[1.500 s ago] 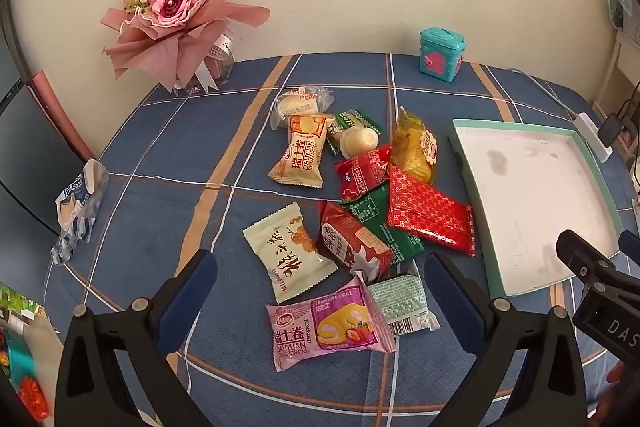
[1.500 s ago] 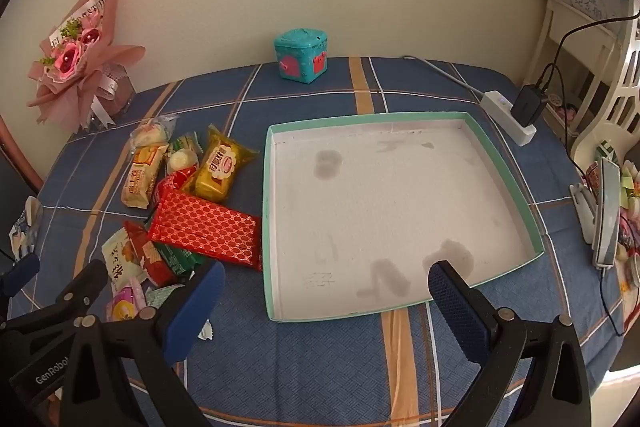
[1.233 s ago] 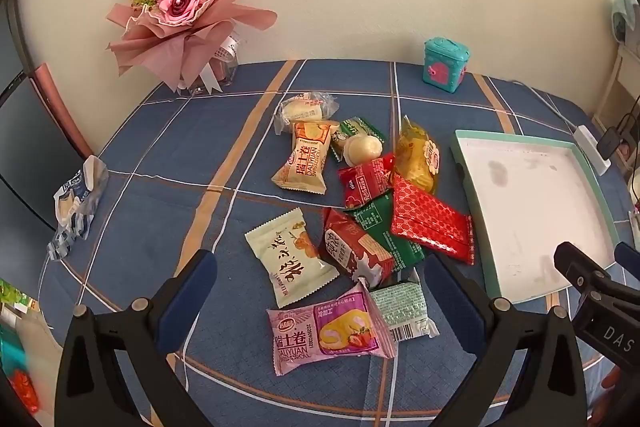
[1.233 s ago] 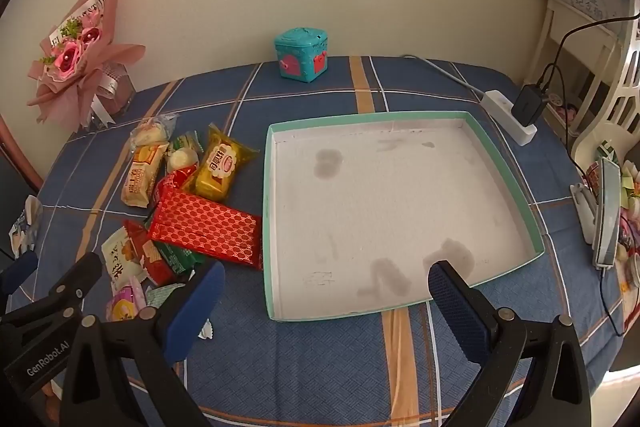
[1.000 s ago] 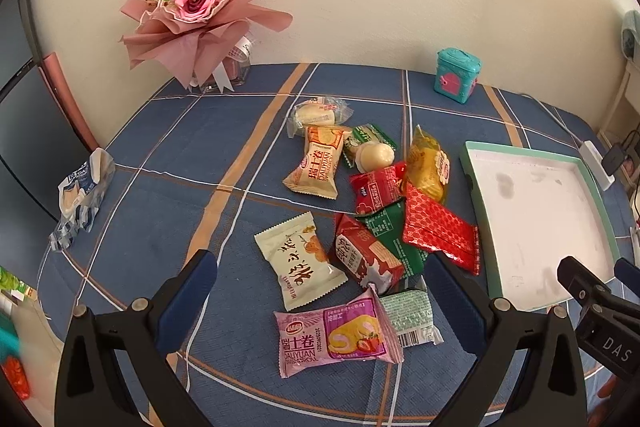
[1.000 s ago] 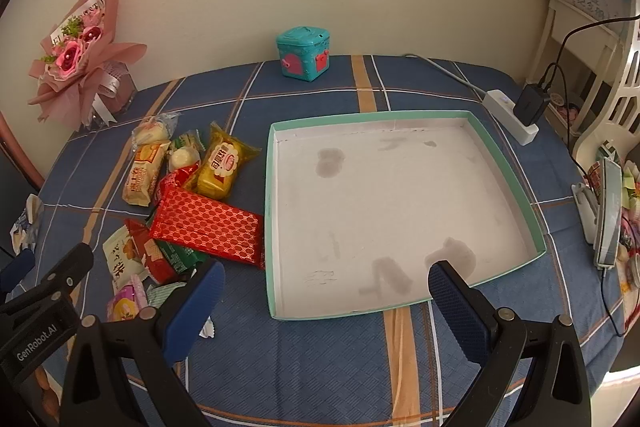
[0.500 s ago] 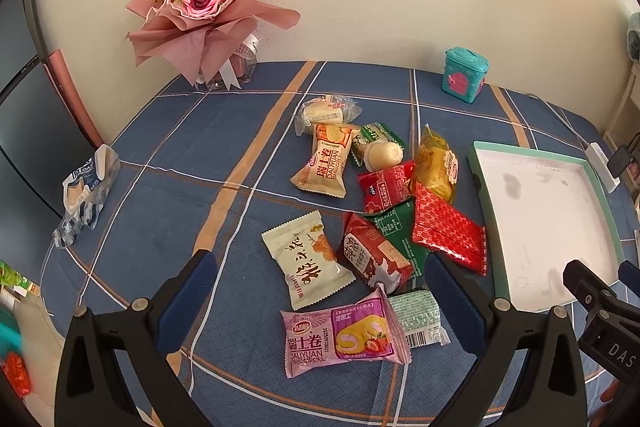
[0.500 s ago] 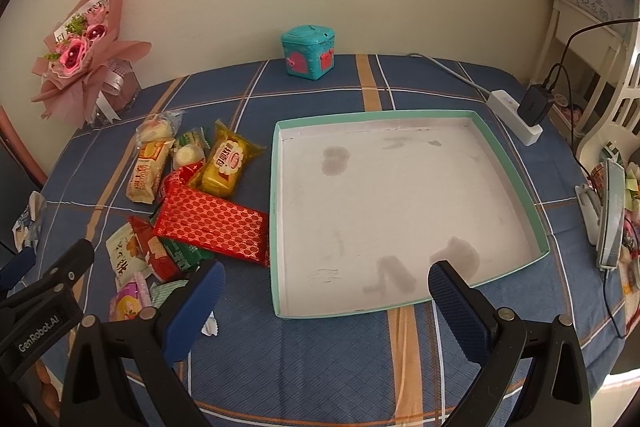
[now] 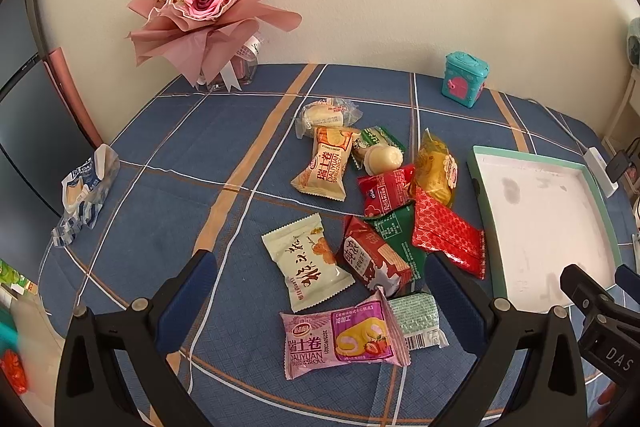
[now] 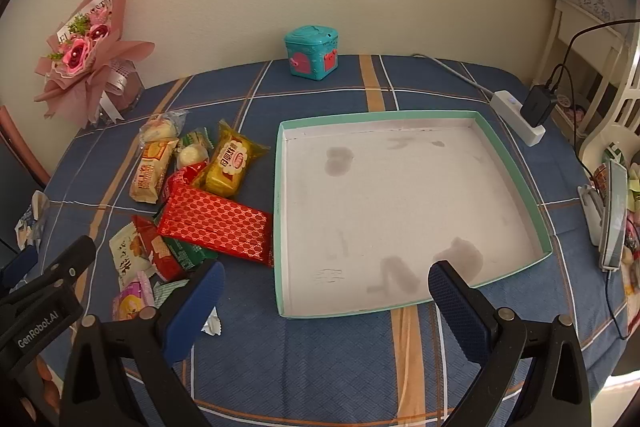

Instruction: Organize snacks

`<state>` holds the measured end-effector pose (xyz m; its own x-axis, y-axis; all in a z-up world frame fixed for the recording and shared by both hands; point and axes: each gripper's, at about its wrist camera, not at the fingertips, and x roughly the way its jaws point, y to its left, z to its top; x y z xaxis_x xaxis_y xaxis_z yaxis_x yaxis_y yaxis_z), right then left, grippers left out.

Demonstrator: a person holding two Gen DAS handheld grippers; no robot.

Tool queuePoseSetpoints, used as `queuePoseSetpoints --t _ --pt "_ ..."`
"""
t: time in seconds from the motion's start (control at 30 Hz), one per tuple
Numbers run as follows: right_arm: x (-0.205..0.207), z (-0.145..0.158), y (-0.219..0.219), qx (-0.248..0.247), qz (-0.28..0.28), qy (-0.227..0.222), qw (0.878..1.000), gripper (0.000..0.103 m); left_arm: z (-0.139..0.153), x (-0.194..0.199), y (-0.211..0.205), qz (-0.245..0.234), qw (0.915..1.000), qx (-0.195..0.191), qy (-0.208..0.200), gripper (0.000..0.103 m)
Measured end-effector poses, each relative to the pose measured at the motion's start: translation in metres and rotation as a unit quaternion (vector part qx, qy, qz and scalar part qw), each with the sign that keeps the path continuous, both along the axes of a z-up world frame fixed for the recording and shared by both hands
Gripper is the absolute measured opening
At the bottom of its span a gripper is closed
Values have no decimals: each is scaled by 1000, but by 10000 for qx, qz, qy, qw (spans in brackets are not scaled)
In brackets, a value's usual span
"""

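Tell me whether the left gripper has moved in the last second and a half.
Yes. The left gripper drifted left: in its own view the green-rimmed tray and the snack pile slid right.

Both cams look fwd and down from above the near table edge, toward the wall. Left wrist cam sits left of the tray [image 9: 482, 211], over the snack pile [image 9: 372, 223], tray at frame right. Right wrist cam sits nearly over tray [image 10: 278, 211], pile [image 10: 192, 203] left. Shared: tray, pile, teal box [image 10: 312, 53], bouquet [image 9: 206, 11].

snack pile [image 9: 372, 211] on tablecloth [image 9: 180, 163], left of tray [image 10: 516, 171]
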<state>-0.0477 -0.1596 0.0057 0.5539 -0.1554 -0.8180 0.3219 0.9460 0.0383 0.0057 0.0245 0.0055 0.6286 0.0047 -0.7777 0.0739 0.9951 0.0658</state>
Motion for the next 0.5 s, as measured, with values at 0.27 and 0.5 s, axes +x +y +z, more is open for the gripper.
queuePoseSetpoints --t 0.27,0.5 --pt "0 1 1 29 27 -19 10000 103 0 0 0 -20 10000 -65 47 103" --pt "1 -1 0 43 18 13 10000 103 -2 0 0 -49 9999 -70 120 103"
